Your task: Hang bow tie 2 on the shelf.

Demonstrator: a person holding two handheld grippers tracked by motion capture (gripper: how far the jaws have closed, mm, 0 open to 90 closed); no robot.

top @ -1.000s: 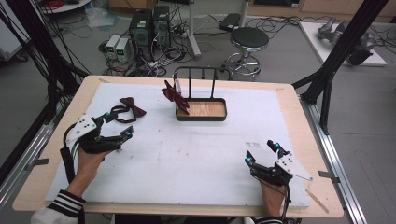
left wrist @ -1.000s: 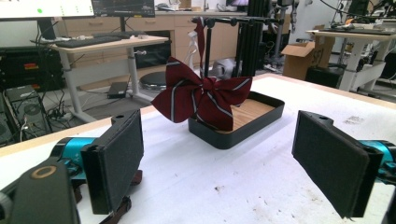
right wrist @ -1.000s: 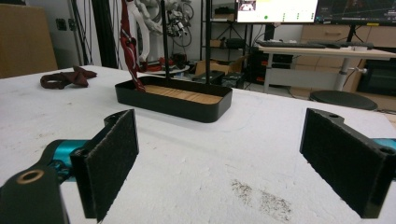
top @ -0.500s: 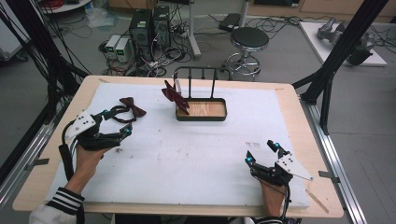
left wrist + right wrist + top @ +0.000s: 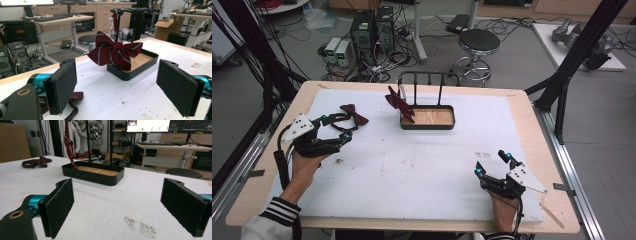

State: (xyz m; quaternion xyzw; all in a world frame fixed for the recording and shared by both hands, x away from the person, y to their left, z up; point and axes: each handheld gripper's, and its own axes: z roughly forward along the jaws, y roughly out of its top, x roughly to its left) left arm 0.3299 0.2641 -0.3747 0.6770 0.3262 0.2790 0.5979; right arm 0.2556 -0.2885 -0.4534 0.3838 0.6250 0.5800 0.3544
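A dark red bow tie (image 5: 354, 115) lies flat on the white mat at the left; it is also the bow tie (image 5: 37, 161) far left in the right gripper view. A second, striped bow tie (image 5: 399, 102) hangs from the black rack over the wooden-floored tray (image 5: 451, 124), shown close as the striped bow tie (image 5: 115, 52) in the left gripper view. My left gripper (image 5: 336, 129) is open, just left of the flat bow tie, whose strap (image 5: 74, 101) lies by its left jaw. My right gripper (image 5: 491, 163) is open and empty near the front right, facing the tray (image 5: 92, 177).
The white mat (image 5: 422, 165) covers most of the wooden table. A few dark specks (image 5: 140, 226) mark the mat before the right gripper. Beyond the table's far edge stand a stool (image 5: 479, 42) and computer towers (image 5: 372, 27). Black frame posts (image 5: 572, 65) rise at the right.
My left gripper has crept a little forward and right, closer to the flat bow tie. The right gripper has stayed put.
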